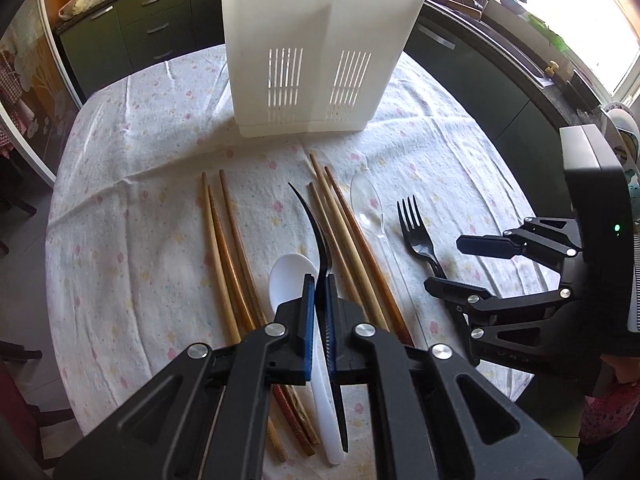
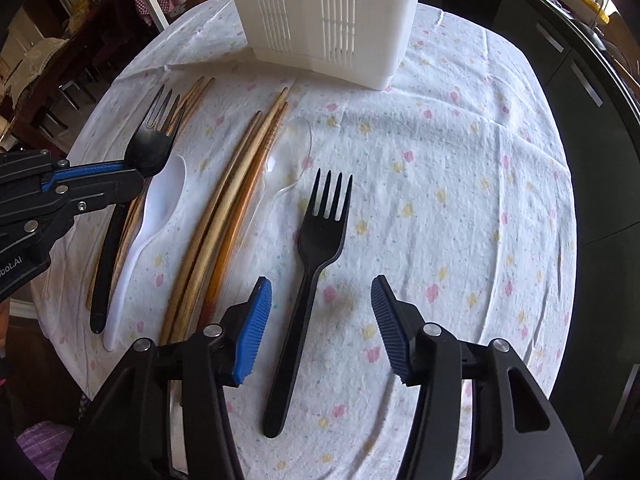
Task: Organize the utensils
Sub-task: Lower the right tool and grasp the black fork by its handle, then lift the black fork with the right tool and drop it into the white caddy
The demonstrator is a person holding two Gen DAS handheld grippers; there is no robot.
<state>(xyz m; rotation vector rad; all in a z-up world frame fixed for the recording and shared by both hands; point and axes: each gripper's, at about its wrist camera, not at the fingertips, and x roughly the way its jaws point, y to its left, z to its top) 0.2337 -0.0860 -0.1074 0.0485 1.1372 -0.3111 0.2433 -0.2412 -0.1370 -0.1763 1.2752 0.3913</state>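
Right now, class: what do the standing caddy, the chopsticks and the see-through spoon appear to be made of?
Caddy: matte white plastic, moulded slots.
Chopsticks: probably wood or bamboo; tan, grain-like streaks.
Spoon: clear glossy plastic; cloth shows through.

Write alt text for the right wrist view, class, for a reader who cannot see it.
The open right gripper straddles the handle of a black fork lying on a flowered tablecloth. At left, the left gripper is shut on another black fork, above a white spoon; chopsticks, a clear spoon and a white slotted caddy are nearby.
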